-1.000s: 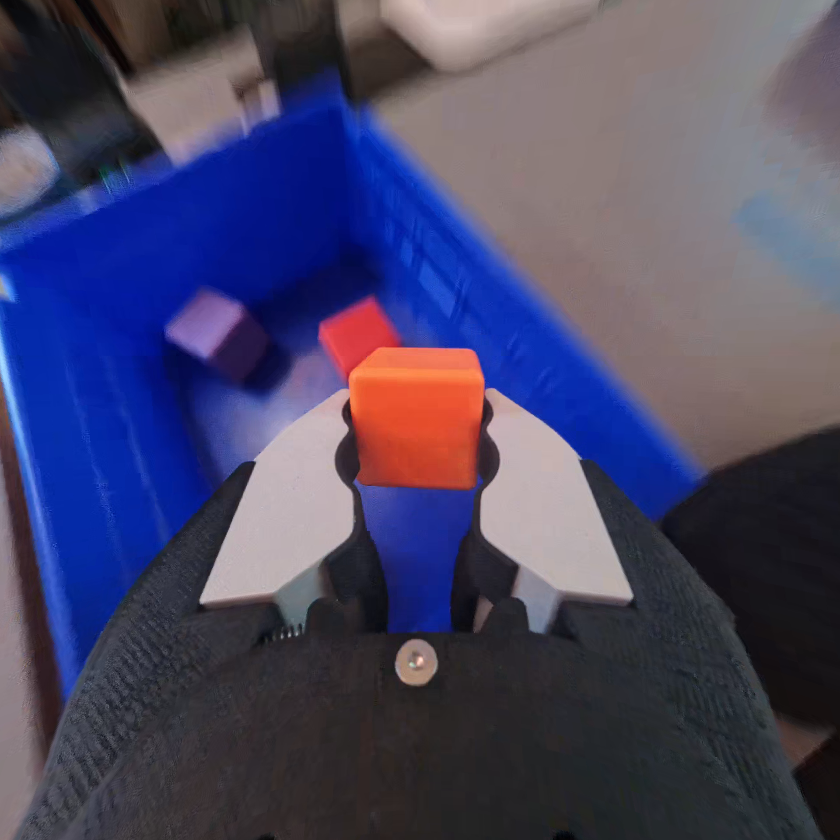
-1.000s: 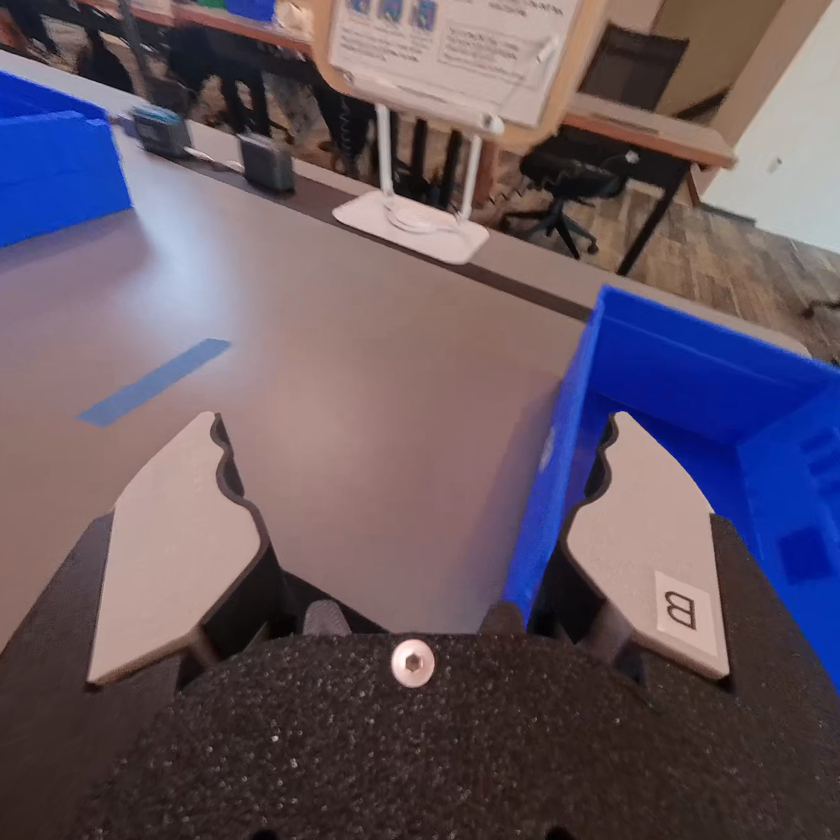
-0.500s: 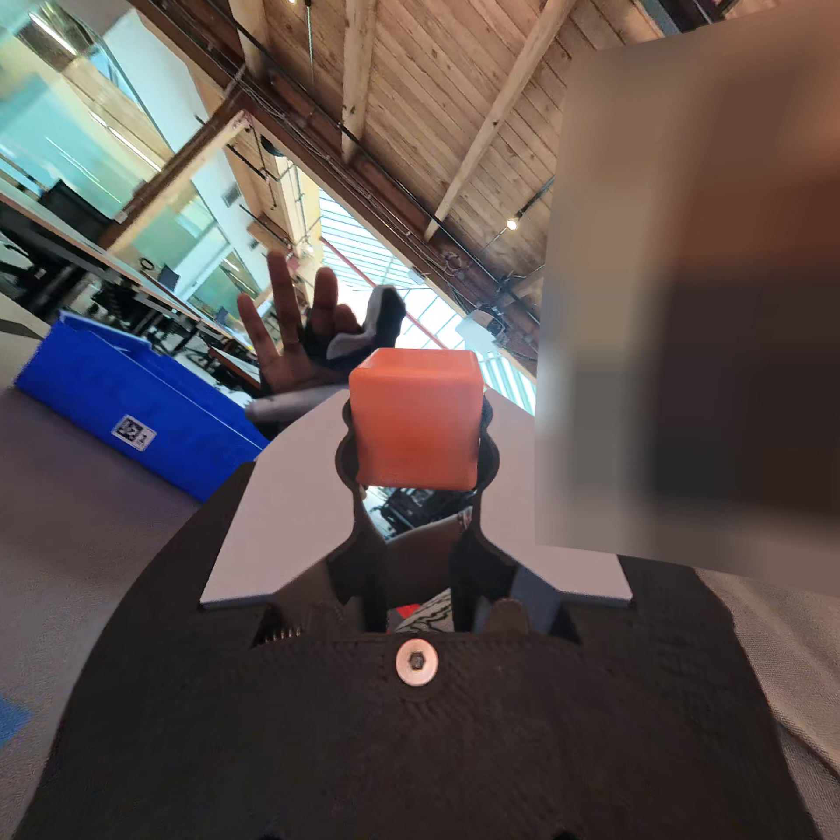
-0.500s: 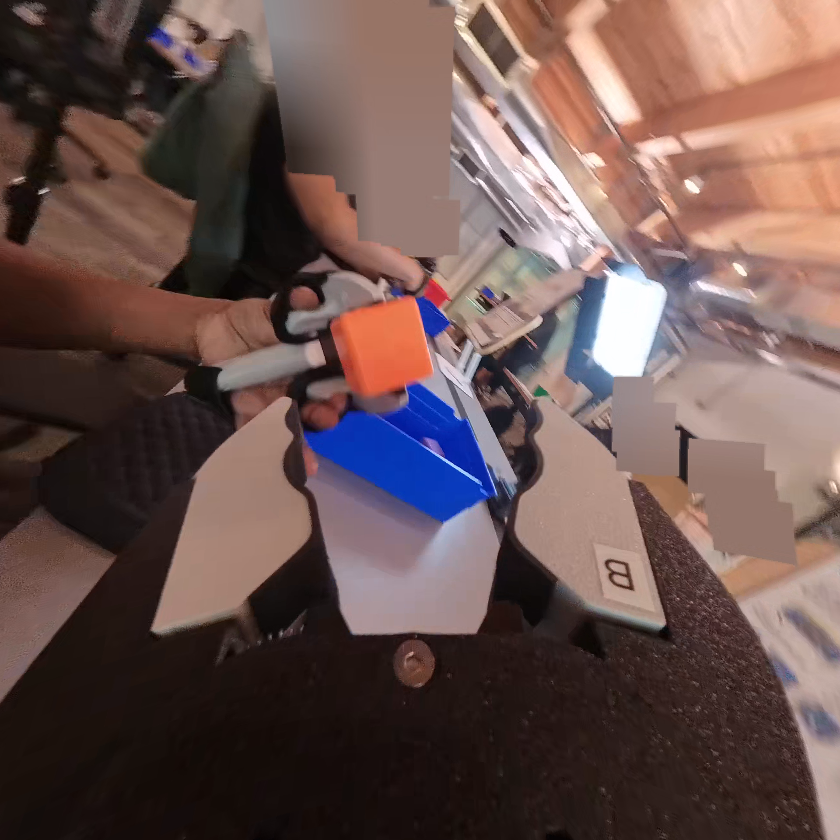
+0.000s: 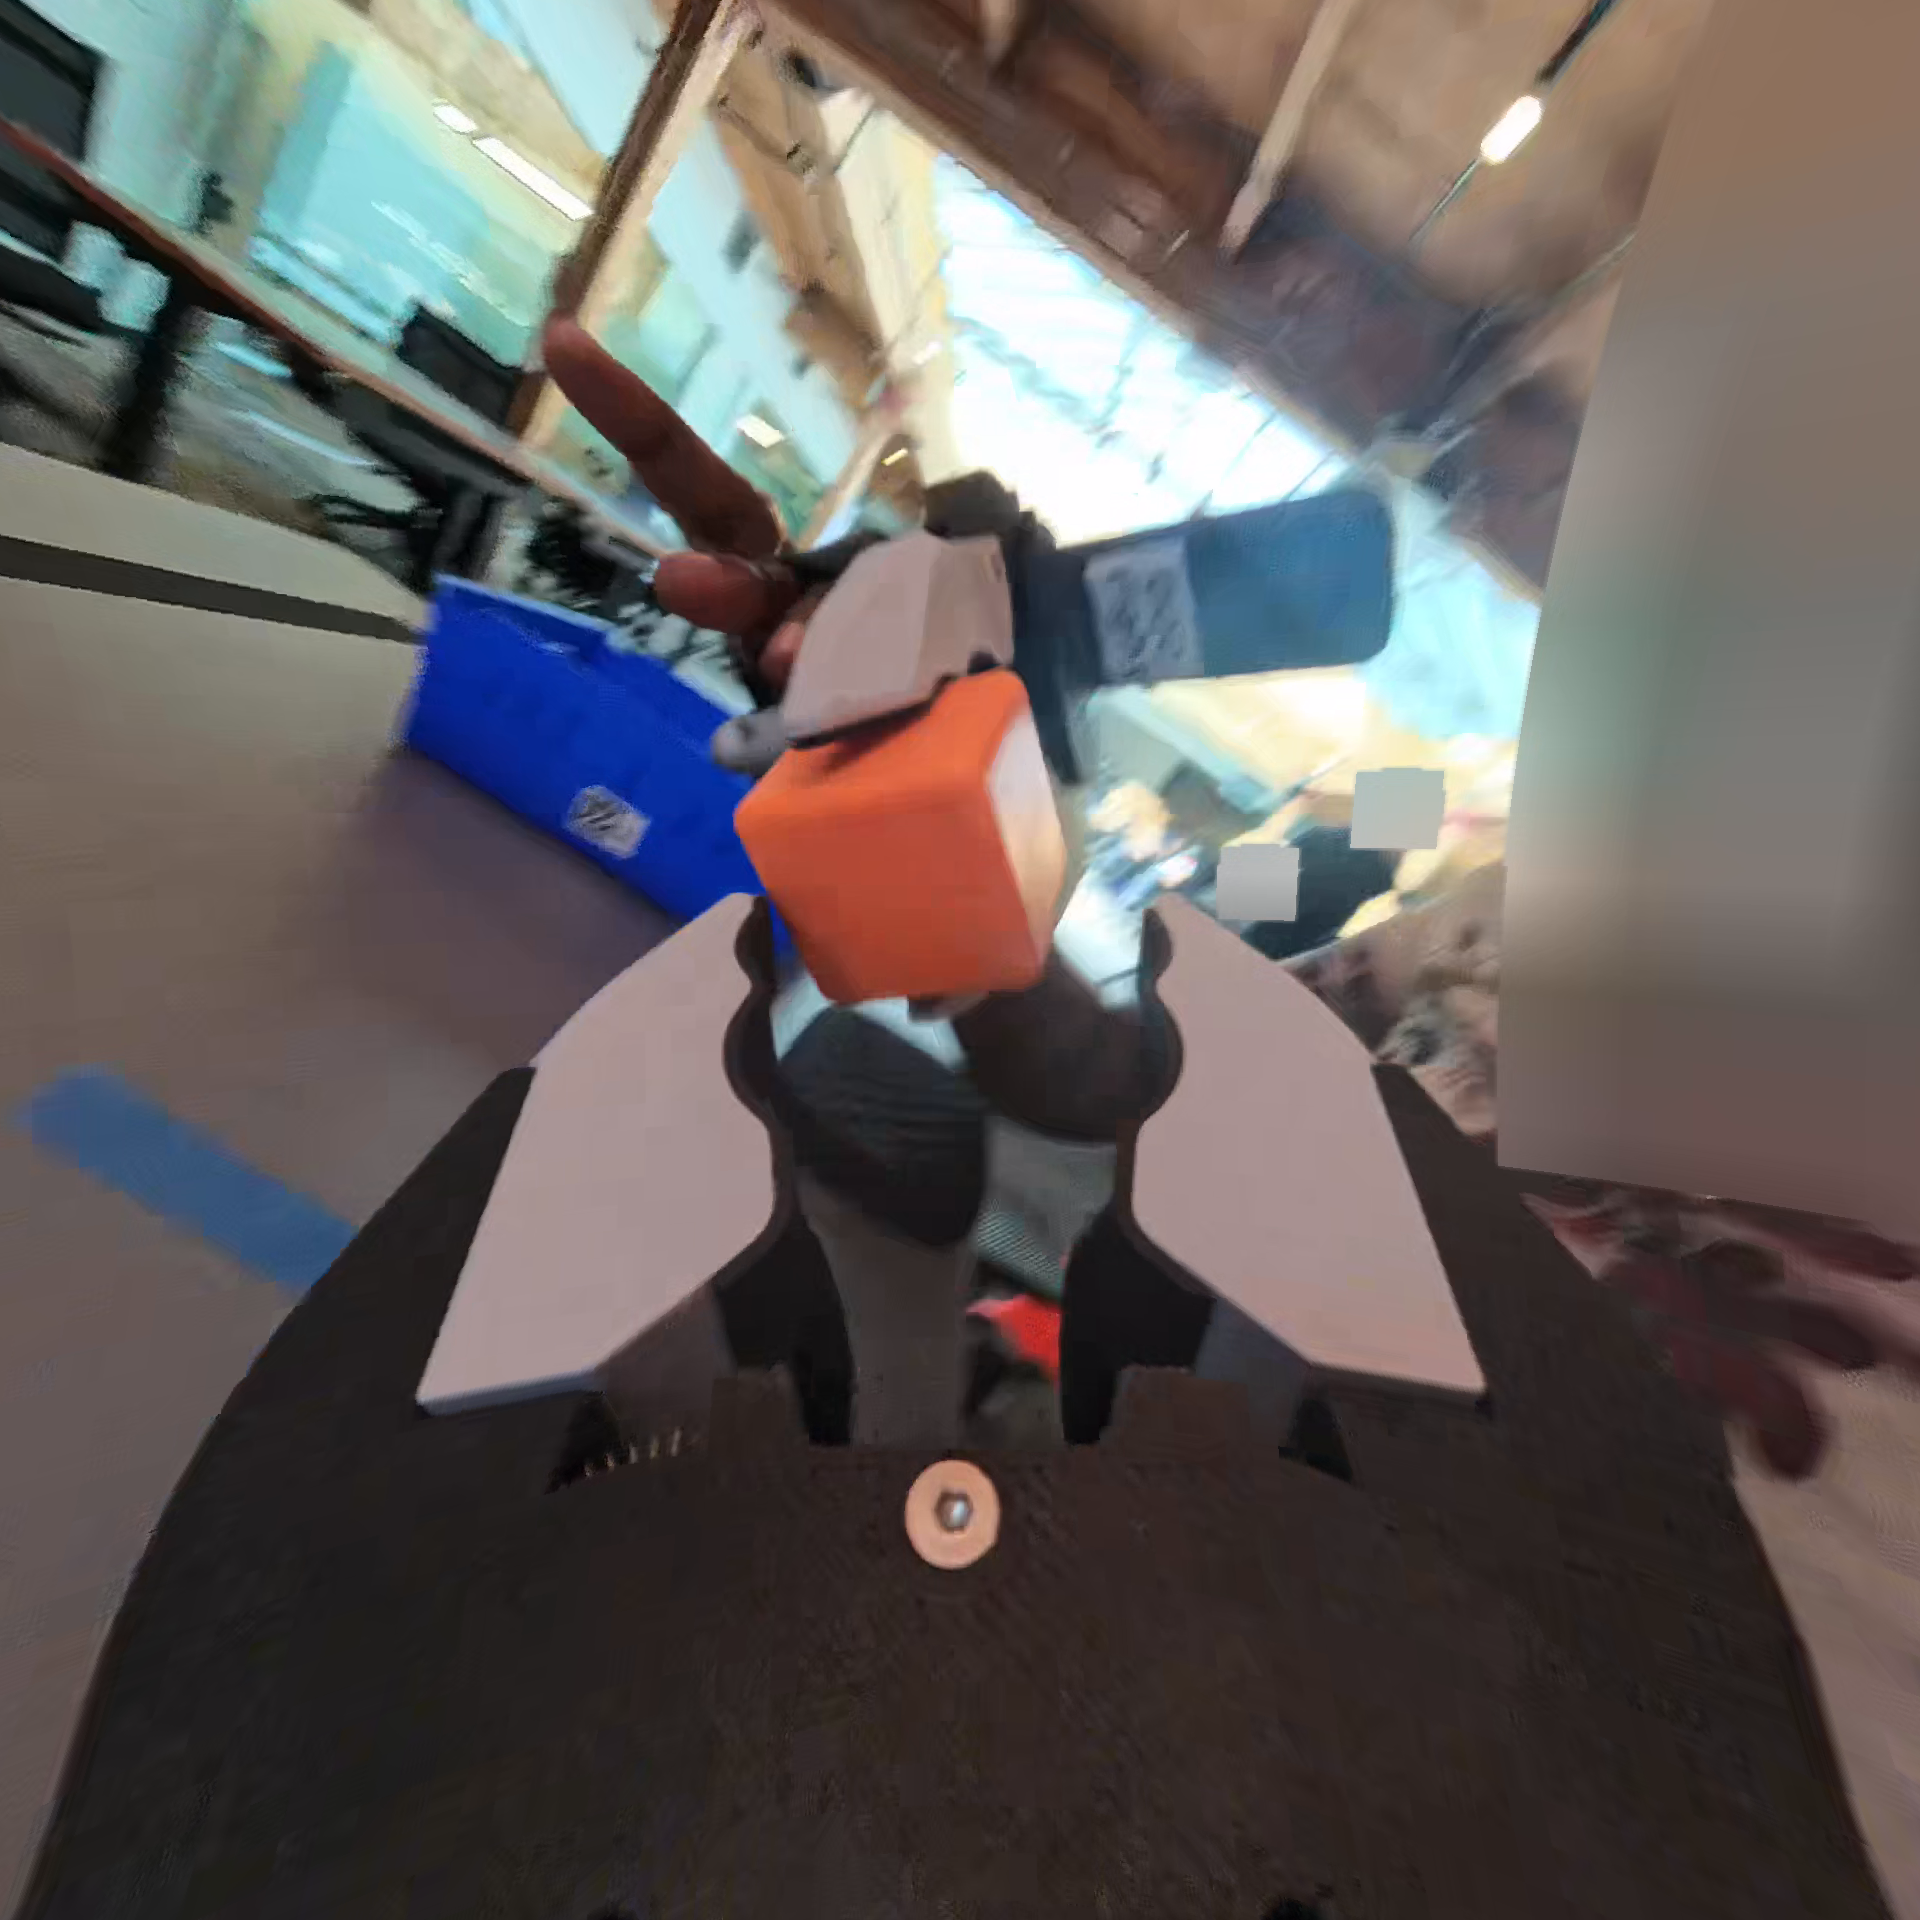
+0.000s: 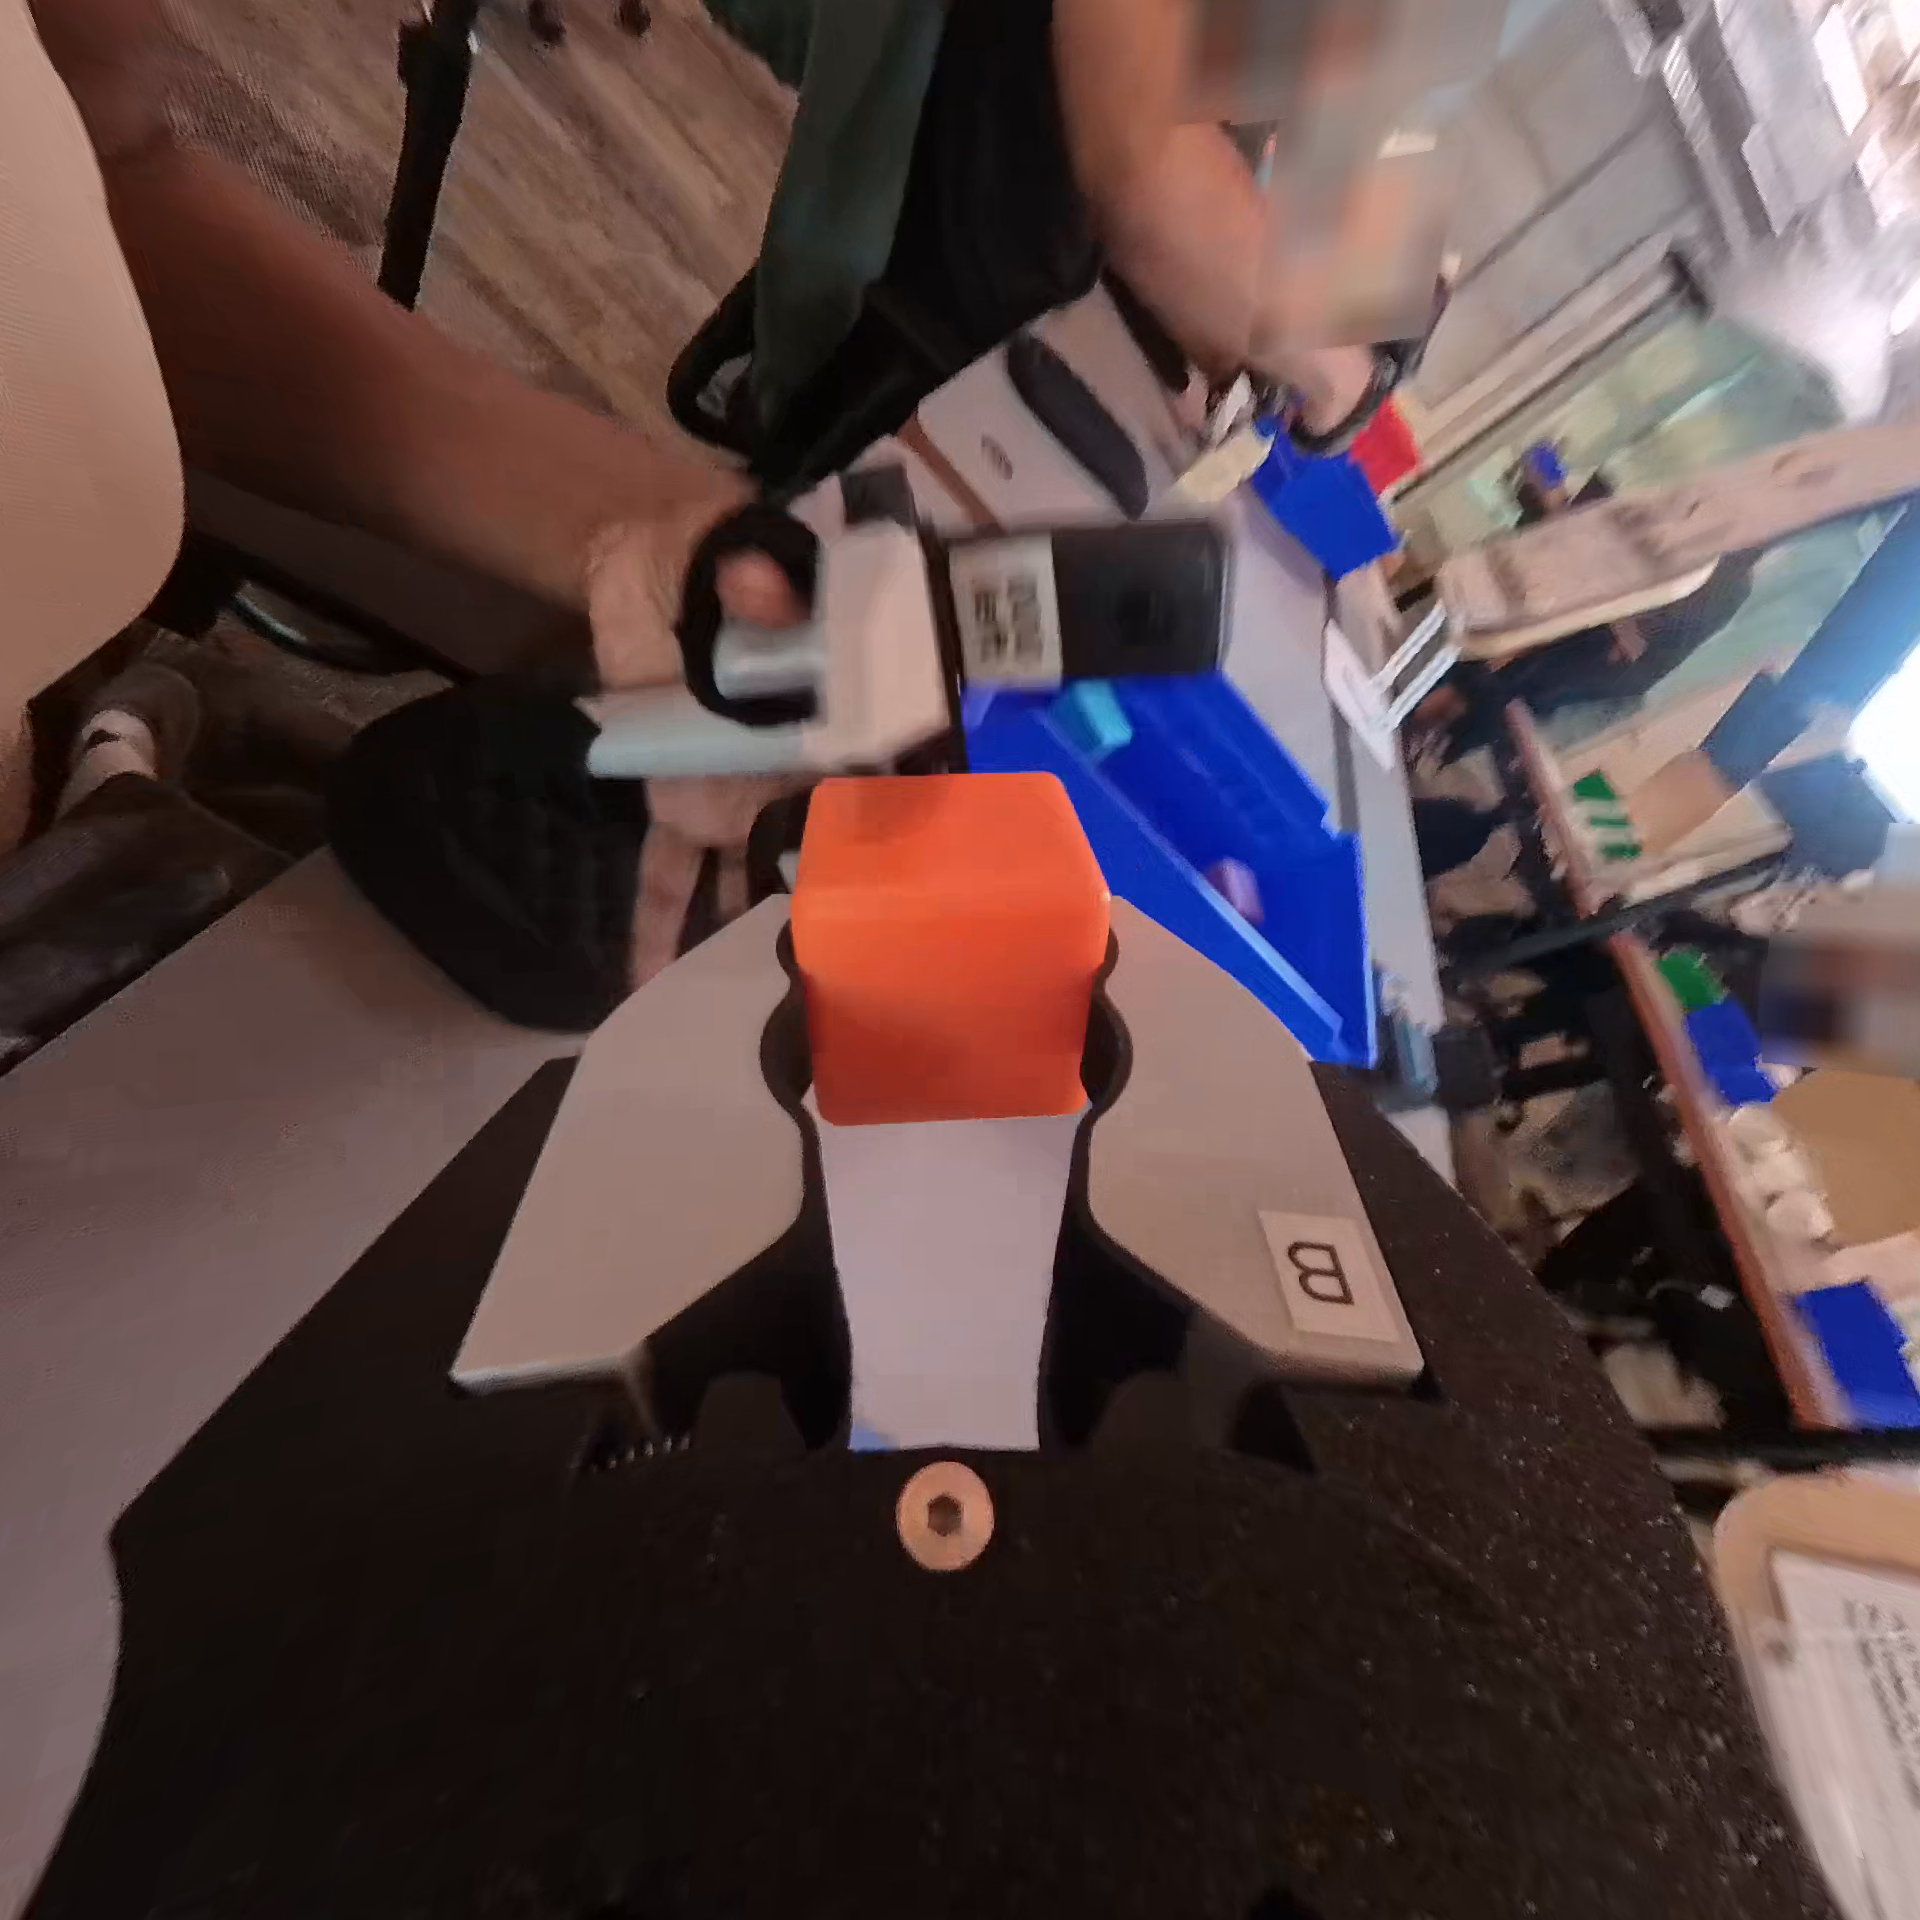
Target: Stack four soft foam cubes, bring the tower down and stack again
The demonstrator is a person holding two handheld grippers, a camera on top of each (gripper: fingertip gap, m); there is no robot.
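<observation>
Much of both views is smeared by motion. In your left wrist view the room behind is a blur, pale patches cover the right side, and only the upper finger (image 5: 894, 644) of your right gripper shows against the orange cube (image 5: 904, 842); the lower finger is hidden behind the cube. In your right wrist view the people and shelves at the right edge are too blurred to make out.

At the left of the left wrist view, a strip of blue tape (image 5: 177, 1174) lies on the grey table (image 5: 208, 883). Beyond it stands a blue bin (image 5: 540, 717) whose inside you cannot see. A second blue bin (image 6: 1195, 831) sits right of centre in the right wrist view, with a small purple cube (image 6: 1236, 888) inside and a light blue piece (image 6: 1096, 717) near its far rim.

Your left gripper (image 5: 956, 935) has its fingers spread wide with nothing between them. The orange cube hangs tilted just ahead of their tips, apart from both.

Your right gripper (image 6: 945, 935) is closed on the cube, which sits squarely between the fingertips. Both pads press its sides, and it is up off the table. Just behind it your left hand (image 6: 665, 582) grips the other tool's handle.
</observation>
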